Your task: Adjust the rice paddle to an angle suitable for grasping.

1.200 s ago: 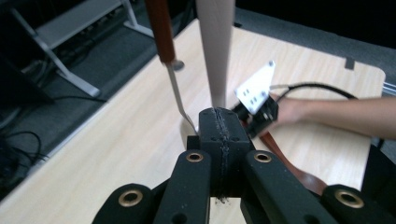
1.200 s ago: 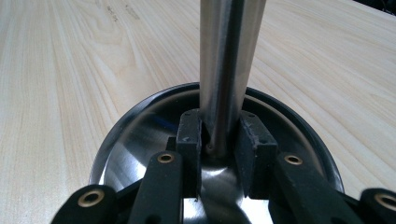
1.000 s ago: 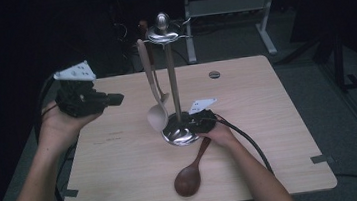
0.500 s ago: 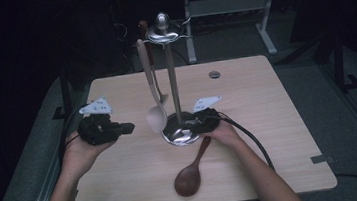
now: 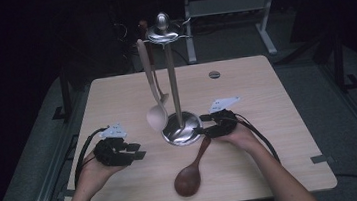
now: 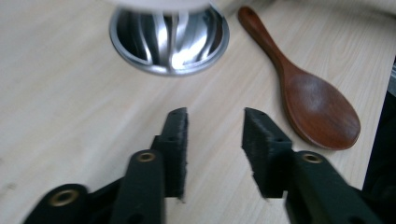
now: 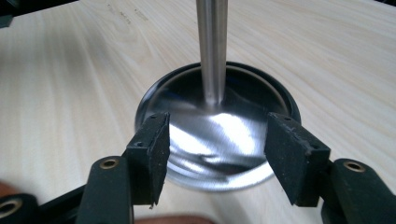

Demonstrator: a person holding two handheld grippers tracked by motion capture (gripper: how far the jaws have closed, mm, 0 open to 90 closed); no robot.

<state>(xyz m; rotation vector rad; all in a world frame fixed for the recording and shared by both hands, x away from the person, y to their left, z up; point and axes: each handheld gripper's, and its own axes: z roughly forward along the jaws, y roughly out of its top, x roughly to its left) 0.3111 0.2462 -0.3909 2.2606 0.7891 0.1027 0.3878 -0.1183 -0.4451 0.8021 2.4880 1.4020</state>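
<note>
Because a pale wooden spoon already hangs from the steel utensil stand, the dark wooden spoon lying on the bench in front of the stand's base looks next. The left tongs, low beside it, have just been opening and hold nothing. The right tongs, also just opening, straddle the base rim unclamped, probably after steadying it.
</note>
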